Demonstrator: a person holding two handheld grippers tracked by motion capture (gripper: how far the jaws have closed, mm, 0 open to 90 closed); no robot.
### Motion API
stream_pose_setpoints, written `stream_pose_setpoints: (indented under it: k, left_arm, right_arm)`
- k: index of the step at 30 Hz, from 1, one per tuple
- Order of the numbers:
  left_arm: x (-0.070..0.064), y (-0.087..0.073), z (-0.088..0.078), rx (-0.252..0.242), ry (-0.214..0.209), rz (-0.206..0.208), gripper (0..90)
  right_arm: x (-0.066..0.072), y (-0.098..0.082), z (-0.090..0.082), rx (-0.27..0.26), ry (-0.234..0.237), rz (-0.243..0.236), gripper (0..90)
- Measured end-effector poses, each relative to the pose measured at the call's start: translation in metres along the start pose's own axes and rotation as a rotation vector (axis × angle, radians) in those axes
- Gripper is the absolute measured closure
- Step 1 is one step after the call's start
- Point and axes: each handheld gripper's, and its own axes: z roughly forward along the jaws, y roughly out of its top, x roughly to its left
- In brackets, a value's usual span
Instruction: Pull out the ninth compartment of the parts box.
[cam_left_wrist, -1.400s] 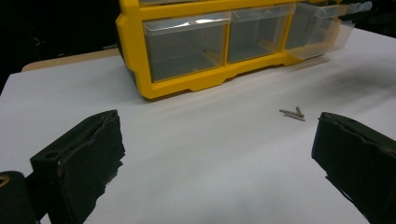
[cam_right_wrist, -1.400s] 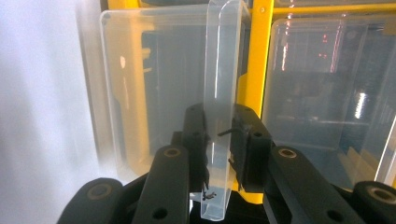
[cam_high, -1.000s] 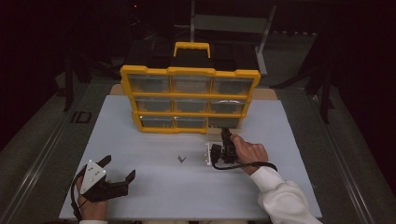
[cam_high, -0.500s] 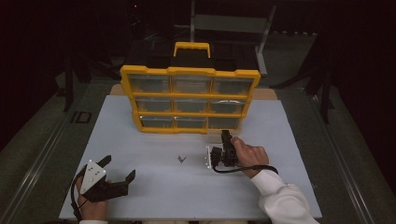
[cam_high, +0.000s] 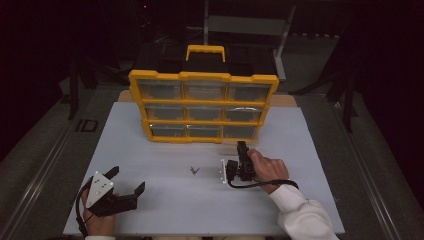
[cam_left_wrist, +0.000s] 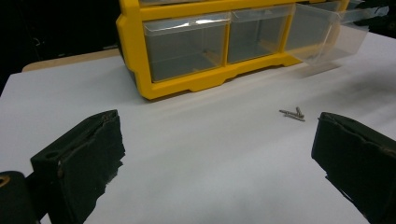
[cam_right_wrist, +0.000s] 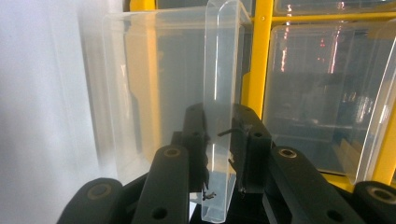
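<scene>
Clear plastic drawer (cam_right_wrist: 219, 107), pulled out of the yellow organizer and held on edge. In the right gripper view its front wall stands upright between the two black jaws, whose pads press on it from either side; the rest of the drawer extends away from the gripper toward the organizer front. Right gripper (cam_right_wrist: 218, 154): jaws drawn nearly together, clamped on that thin wall. In the high view the right gripper (cam_high: 239, 167) lies low over the white table top (cam_high: 165, 150), the hand behind it, and the drawer appears as a faint pale outline (cam_high: 222, 171) at the gripper's left side; its exact contact with the table is hard to judge there.

Yellow organizer (cam_high: 202, 107), just ahead of the right gripper: three rows of three clear compartments with a yellow carry handle on top, standing upright on the table. In the left gripper view its lower row shows, with the drawer (cam_left_wrist: 327, 35) projecting from the right end.

Small screws (cam_high: 194, 170), a loose cluster of two or three on the table, to the left of the right gripper and well ahead of the left one; also seen between the jaws' sightline in the left gripper view (cam_left_wrist: 293, 114).

Left gripper (cam_high: 127, 181): jaws spread wide, nothing between them, resting near the table's near left corner, far from the drawer.
</scene>
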Motion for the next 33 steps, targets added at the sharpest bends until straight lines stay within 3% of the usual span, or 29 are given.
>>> stream_pose_setpoints:
  k: [18, 27, 28, 31, 32, 33]
  left_arm:
    - [0.0, 0.0, 0.0, 0.002, 0.0, 0.001, 2.4]
    - [0.0, 0.0, 0.0, 0.003, 0.002, 0.001, 2.4]
    - [0.0, 0.0, 0.0, 0.003, 0.002, 0.001, 2.4]
    - [0.0, 0.0, 0.0, 0.004, 0.003, 0.001, 2.4]
    - [0.0, 0.0, 0.0, 0.003, 0.003, 0.001, 2.5]
    - [0.0, 0.0, 0.0, 0.003, 0.003, 0.002, 2.6]
  right_arm:
    - [0.003, 0.0, -0.007, -0.008, 0.001, -0.005, 76.1]
    - [0.0, -0.002, -0.009, -0.015, 0.023, 0.019, 74.1]
    - [-0.002, -0.002, -0.011, -0.031, 0.035, 0.054, 71.1]
    - [-0.003, -0.002, -0.012, -0.034, 0.042, 0.065, 69.3]
    - [-0.008, -0.002, -0.014, -0.056, 0.062, 0.116, 63.9]
    - [-0.01, -0.002, -0.015, -0.065, 0.07, 0.134, 62.4]
